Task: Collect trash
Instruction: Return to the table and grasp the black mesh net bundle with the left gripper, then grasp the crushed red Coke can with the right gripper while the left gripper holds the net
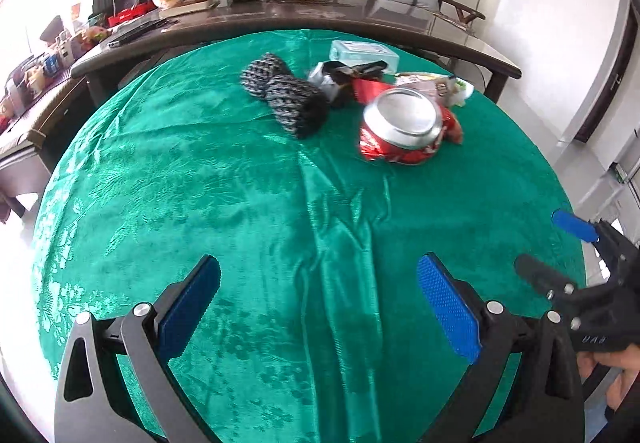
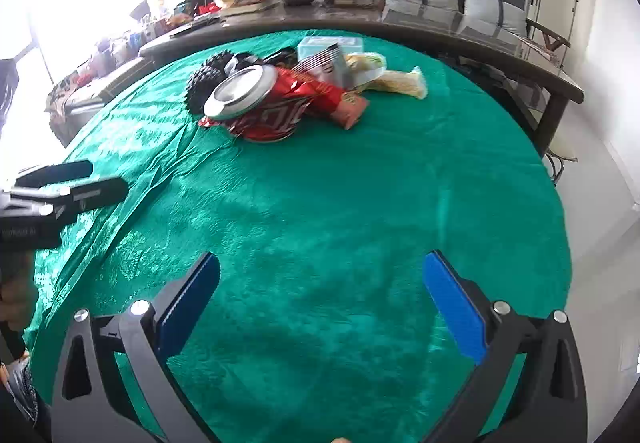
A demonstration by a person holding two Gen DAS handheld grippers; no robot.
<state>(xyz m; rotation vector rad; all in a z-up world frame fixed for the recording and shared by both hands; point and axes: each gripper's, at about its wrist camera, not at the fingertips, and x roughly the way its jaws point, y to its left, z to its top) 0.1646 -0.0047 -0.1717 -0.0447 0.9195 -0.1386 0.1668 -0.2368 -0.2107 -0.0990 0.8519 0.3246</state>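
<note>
Currently one crushed can point(image 1: 402, 127), two rope rolls point(image 1: 286, 93), both tools point(image 1: 318, 303) point(image 2: 320, 303) spread.

Ahead of each hand-held gripper, one crushed can point(image 1: 402, 127), two rope bundles point(image 1: 282, 93), one tissue box point(image 1: 364, 53) and several wrappers point(image 2: 340, 99) are lying.

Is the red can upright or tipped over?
Tipped and crushed: the red can lies on the green cloth, silver end facing the cameras.
</note>
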